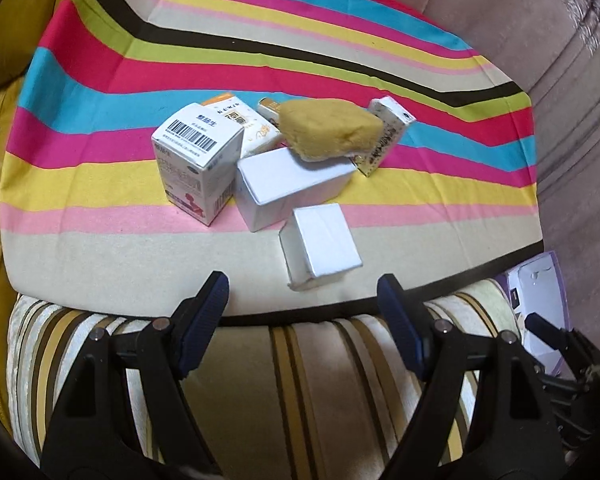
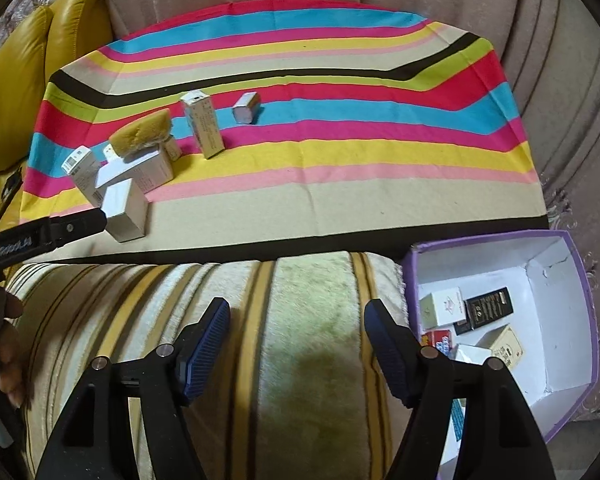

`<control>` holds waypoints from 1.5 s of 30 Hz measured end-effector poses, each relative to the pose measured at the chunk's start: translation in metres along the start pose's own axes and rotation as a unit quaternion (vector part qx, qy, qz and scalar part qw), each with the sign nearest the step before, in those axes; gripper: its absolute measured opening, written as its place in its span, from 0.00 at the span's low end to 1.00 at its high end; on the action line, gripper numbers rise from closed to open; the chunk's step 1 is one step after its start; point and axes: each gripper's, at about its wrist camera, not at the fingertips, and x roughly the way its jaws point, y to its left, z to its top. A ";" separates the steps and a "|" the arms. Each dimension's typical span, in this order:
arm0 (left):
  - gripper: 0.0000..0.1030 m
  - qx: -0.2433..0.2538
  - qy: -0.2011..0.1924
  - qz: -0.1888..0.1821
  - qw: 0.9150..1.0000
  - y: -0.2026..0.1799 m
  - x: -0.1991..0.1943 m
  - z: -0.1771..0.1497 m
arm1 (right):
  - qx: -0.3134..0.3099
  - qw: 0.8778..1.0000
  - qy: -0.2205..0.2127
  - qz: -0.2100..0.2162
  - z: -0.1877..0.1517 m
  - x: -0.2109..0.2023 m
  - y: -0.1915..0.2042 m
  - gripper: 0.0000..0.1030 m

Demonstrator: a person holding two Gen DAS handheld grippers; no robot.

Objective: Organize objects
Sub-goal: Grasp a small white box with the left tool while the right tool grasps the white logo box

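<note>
Boxes half sorted: both claws, left claw [image 1: 302, 294] and right claw [image 2: 296, 320], spread and empty; next grab looks like the white box [image 1: 320, 246], headed for the purple bin [image 2: 580, 280].

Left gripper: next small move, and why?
Probably ease the left gripper forward and down around the plain white cardboard box. Its jaws are open and empty, that box lies nearest, and the purple cardboard bin already holds small boxes.

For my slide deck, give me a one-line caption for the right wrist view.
Open right tool empty above a striped cushion, purple box of small packages at right, more cartons on the striped cloth.
</note>
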 end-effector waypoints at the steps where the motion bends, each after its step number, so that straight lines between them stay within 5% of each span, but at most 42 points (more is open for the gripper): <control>1: 0.77 -0.001 0.002 -0.001 1.000 0.000 0.001 0.001 | -0.003 1.000 0.000 0.002 0.001 0.001 0.002 0.69; 9: 0.74 0.003 0.033 -0.004 0.999 -0.014 0.027 0.015 | -0.013 1.000 -0.005 0.014 0.009 0.004 0.010 0.69; 15: 0.47 0.014 0.046 0.008 0.999 -0.018 0.041 0.018 | -0.028 0.999 -0.016 0.007 0.024 0.009 0.017 0.70; 27: 0.44 0.028 0.023 0.022 0.999 -0.024 0.039 0.011 | -0.089 0.995 -0.049 -0.021 0.075 0.026 0.043 0.70; 45: 0.43 0.011 0.010 0.009 1.000 -0.011 0.034 0.011 | -0.164 0.985 -0.045 0.019 0.132 0.087 0.086 0.69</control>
